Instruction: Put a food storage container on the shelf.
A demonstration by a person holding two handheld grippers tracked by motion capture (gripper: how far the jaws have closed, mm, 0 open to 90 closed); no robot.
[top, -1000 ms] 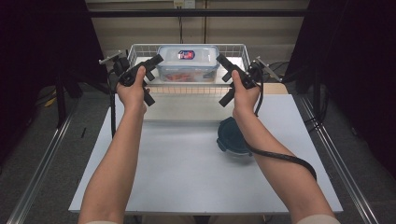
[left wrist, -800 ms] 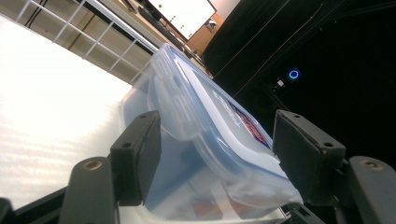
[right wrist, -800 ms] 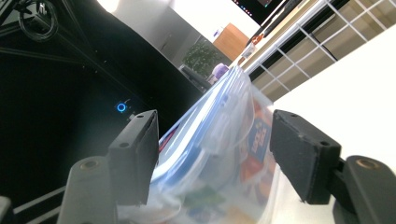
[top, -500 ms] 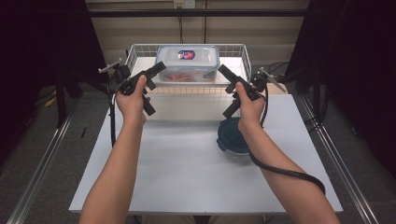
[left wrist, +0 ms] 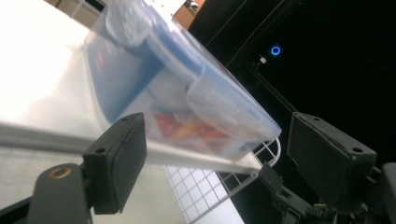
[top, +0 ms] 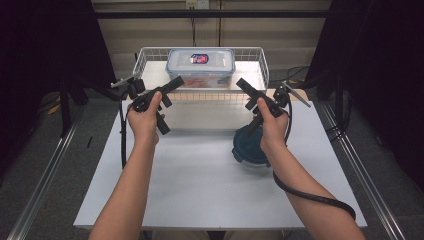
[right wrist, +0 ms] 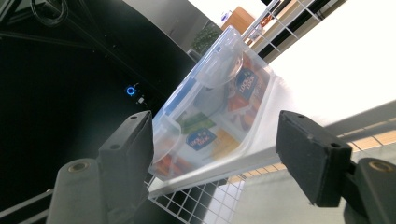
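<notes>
A clear lidded plastic box (top: 200,67) with a blue seal and a red label stands in the white wire basket (top: 260,64) at the back of the table. Colourful contents show through the box's wall (left wrist: 187,112) (right wrist: 215,116). My left gripper (top: 170,105) hangs open in front of the basket, left of the box, with nothing between its jaws (left wrist: 219,154). My right gripper (top: 246,106) hangs open at the box's right, also holding nothing (right wrist: 217,149). Both grippers point at the box from a short distance.
A round dark teal container (top: 248,147) sits on the white table (top: 190,180) under my right wrist. The right gripper's black cable (top: 310,197) loops over the table's right front. Metal rails run along both sides of the table.
Both grippers have drawn back from the box's sides toward the person and a little lower. The box has stayed in the basket.
</notes>
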